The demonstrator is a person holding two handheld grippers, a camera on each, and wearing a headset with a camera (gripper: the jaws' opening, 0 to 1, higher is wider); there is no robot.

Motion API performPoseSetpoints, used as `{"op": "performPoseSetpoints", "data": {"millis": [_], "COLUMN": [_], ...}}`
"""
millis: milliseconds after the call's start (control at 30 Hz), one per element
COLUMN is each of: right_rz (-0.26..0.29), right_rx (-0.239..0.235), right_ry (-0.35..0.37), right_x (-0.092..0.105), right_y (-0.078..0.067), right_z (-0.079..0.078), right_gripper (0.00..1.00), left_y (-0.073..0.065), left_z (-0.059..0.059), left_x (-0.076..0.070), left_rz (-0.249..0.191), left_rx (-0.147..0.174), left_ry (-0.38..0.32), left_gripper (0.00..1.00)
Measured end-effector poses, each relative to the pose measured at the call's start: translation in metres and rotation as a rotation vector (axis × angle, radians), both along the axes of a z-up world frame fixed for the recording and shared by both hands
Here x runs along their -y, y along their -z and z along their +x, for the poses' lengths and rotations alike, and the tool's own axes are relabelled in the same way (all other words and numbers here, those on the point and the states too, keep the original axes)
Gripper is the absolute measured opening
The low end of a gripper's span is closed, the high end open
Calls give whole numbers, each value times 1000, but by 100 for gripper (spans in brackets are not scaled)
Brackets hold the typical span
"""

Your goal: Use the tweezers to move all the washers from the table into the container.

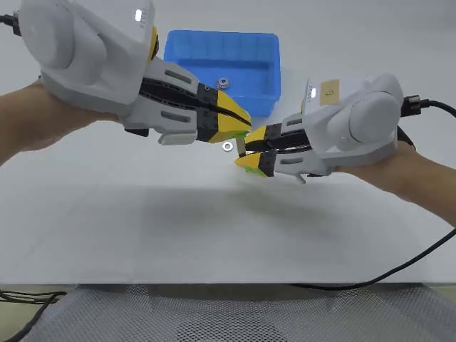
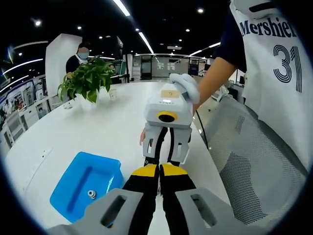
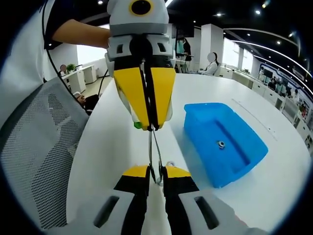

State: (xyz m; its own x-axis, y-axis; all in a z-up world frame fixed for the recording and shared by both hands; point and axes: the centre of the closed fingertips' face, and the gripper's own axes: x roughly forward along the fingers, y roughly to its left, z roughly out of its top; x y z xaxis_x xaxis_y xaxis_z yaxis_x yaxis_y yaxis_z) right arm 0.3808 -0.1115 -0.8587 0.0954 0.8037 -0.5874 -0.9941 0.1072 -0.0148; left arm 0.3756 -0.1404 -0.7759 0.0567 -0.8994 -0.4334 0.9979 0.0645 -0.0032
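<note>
Right gripper (image 3: 156,172): its jaws are coming up from the bottom of its own view and pinching the tweezers (image 3: 155,154), two thin shiny metal legs.
Left gripper (image 2: 160,172): its black-and-yellow jaws are pressing together. In the right gripper view the far end of the tweezers is reaching their tips.
Loose washer (image 1: 227,147): a small silver ring is lying flat on the white surface (image 1: 214,228). In the head view it is sitting between the two sets of jaws. In the right gripper view it is lying just beside the right jaws.
Container (image 1: 242,53): a smooth blue plastic box is sitting behind the grippers, with a second washer (image 1: 223,83) lying on its floor.
Left gripper view: a leafy green plant (image 2: 87,78) is standing far along the surface, and a person in a white jersey (image 2: 274,73) marked 31 is holding the right gripper.
Head view: a grey mesh chair (image 1: 214,317) is showing at the near edge.
</note>
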Motion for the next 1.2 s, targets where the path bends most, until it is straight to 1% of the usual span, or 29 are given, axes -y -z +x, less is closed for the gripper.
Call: {"op": "performPoseSetpoints", "data": {"millis": [33,100,133,200,300,467,633,733,867,1000,1067,1100,1200], "right_rz": [0,23,26,24,18,19,10,19,29,43,55,56,55], "right_rx": [-1,-18,-25,-20,2,-3,3,11,23,32,36,41,57], "right_ry": [-1,3,2,-7,-29,-23,-30,-27,-28,-36,-39,-44,-59], "right_x": [0,0,0,0,-1,-1,-1,-2,-6,-11,-14,-14,-17], "right_y": [-1,-6,-6,-6,-6,-5,-6,-12,-19,-29,-35,-34,-42], "right_z": [0,1,1,0,-1,0,-2,-3,-3,-6,-6,-5,-4], "right_gripper": [12,12,12,12,11,10,10,10,10,10,10,10,10], "left_y": [0,0,1,1,1,1,1,-5,-12,-22,-28,-31,-38], "left_z": [0,-1,1,1,1,1,0,0,-2,-4,-5,-6,-5], "left_x": [0,0,0,0,0,1,2,-1,-3,-8,-10,-12,-15], "left_rz": [0,3,3,2,4,7,19,14,17,18,13,13,8], "left_rx": [-1,0,-1,-2,-4,-8,-7,-13,-2,1,8,13,21], "left_ry": [1,2,2,2,5,7,20,17,24,27,25,26,25], "left_gripper": [5,5,5,5,5,5,5,5,5,5,5,5,5]}}
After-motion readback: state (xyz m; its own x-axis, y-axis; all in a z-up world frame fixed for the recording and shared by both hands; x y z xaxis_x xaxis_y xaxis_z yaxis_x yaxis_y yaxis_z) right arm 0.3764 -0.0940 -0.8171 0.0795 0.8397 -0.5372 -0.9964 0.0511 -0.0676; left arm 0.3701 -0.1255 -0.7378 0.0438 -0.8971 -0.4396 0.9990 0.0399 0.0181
